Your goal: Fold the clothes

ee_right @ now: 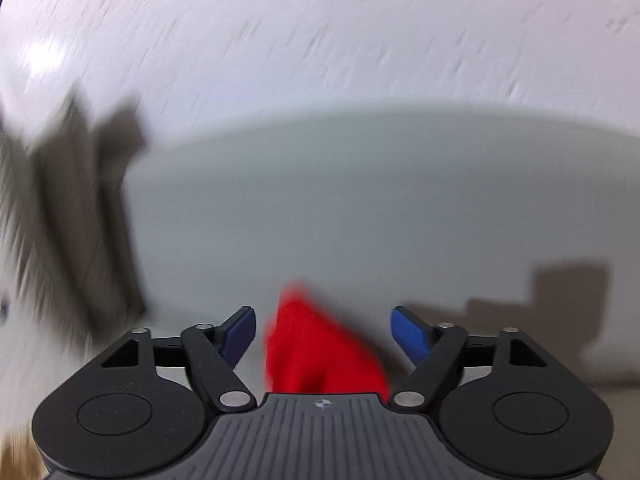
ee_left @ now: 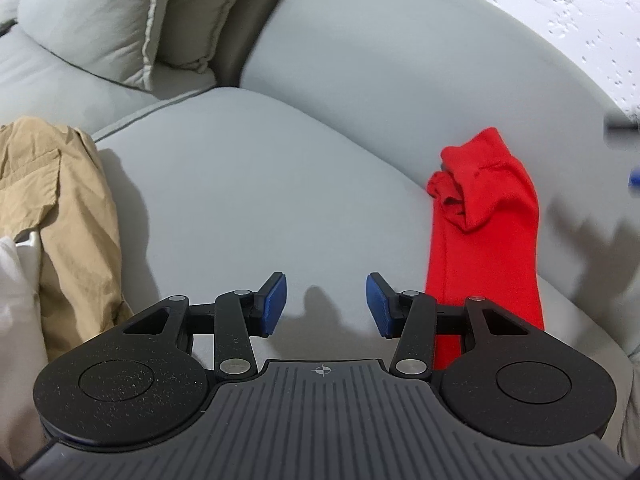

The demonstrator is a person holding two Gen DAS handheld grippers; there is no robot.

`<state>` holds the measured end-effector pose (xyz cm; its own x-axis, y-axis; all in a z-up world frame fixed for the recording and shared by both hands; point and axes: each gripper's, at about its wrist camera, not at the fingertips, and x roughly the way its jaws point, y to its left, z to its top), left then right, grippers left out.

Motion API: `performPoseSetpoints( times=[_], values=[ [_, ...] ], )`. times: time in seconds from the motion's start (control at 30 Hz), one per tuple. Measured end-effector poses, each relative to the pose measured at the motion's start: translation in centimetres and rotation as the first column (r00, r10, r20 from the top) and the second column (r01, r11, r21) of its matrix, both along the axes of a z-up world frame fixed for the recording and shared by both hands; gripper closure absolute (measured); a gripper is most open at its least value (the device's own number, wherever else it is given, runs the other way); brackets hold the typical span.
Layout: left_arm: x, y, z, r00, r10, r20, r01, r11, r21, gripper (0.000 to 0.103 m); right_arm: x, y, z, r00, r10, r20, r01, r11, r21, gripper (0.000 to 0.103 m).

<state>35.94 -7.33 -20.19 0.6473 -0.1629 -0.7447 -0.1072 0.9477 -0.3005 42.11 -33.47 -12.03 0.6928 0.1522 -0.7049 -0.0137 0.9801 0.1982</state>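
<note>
The folded red knit garment [ee_left: 486,240] lies lengthwise, pointing away, right of the spread, empty left gripper [ee_left: 326,300]; the right gripper [ee_right: 323,332] is spread above it.

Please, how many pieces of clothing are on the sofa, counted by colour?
Red: 1, the red garment, lying folded on the grey sofa.
Tan: 1, the tan garment, crumpled at the left edge.
White: 1, the white cloth, only partly in view.
Total: 3

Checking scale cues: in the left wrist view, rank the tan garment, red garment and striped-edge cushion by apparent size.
1. Tan garment, partly cut off.
2. Cushion and red garment: look alike; the cushion lies farther away, so unranked.
</note>
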Motion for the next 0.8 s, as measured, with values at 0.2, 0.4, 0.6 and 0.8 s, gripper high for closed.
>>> performPoseSetpoints(
  times=[0.2,0.4,0.6,0.8],
  values=[
    [-0.2,0.7,-0.2,0.999,0.036,-0.014,-0.037,0.999,-0.034,0.055,-6.4,4.5,-8.4,0.964,0.130,-0.234,-0.132,0.991,0.003,0.066],
    [0.1,0.2,-0.4,0.999,0.038,-0.007,-0.038,0.999,-0.010,0.055,-8.3,7.6,-12.3,0.952,0.115,-0.285,-0.107,0.993,0.046,0.066],
    [0.2,-0.2,-0.4,0.999,0.036,0.003,-0.036,0.999,0.013,0.055,-9.3,9.3,-12.8,0.959,0.104,-0.264,-0.105,0.994,0.013,0.061],
    [0.1,-0.1,-0.5,0.999,0.043,0.004,-0.043,0.999,0.019,0.055,-11.5,10.7,-13.0,0.965,0.140,-0.224,-0.178,0.971,-0.158,0.070]
  ],
)
